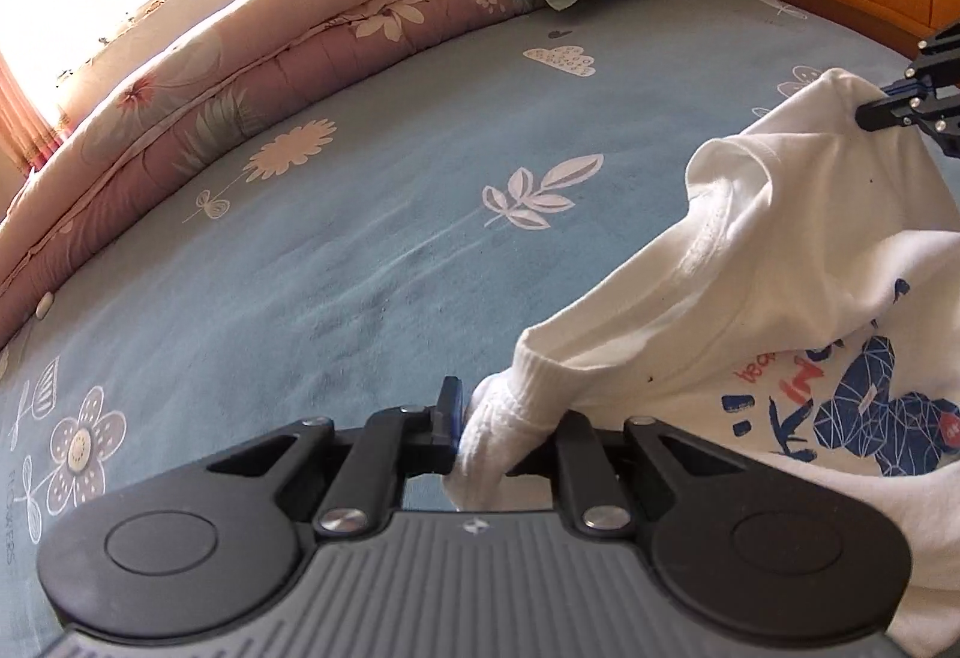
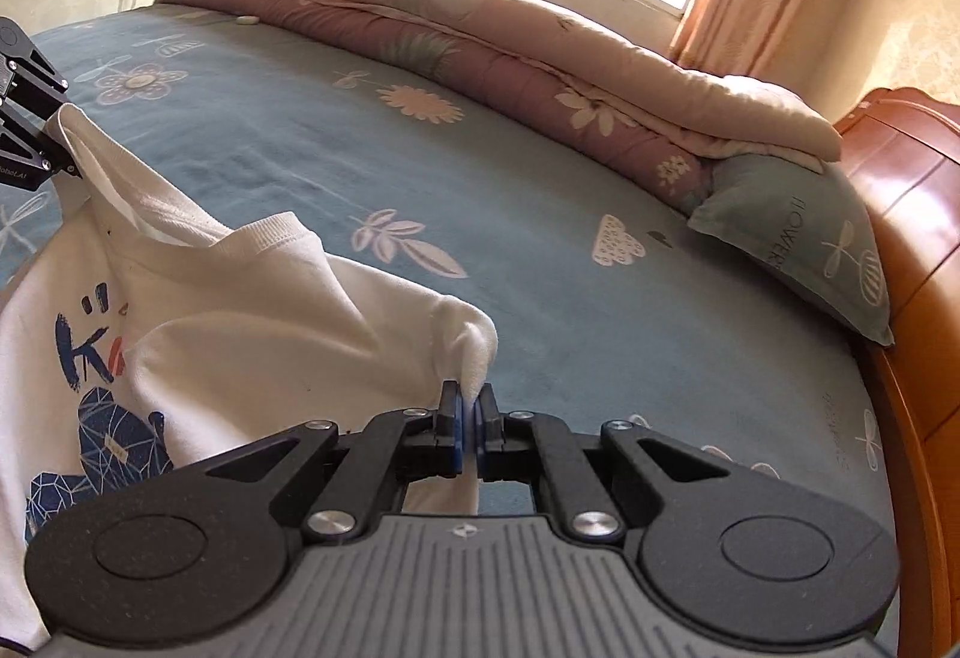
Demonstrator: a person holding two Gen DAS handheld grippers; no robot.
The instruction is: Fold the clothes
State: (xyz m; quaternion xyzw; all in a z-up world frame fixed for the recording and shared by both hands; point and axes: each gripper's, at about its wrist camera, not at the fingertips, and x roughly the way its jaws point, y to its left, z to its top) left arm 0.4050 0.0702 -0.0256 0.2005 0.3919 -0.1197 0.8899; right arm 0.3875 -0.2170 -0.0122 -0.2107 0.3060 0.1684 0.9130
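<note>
white T-shirt held up over bed, both grippers' jaws clamped on it

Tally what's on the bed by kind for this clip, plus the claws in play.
White printed T-shirt: 1, pinched by both claws
Folded quilt: 1
Green pillow: 1
Claws: 2, left claw and right claw
Total: 5
</note>
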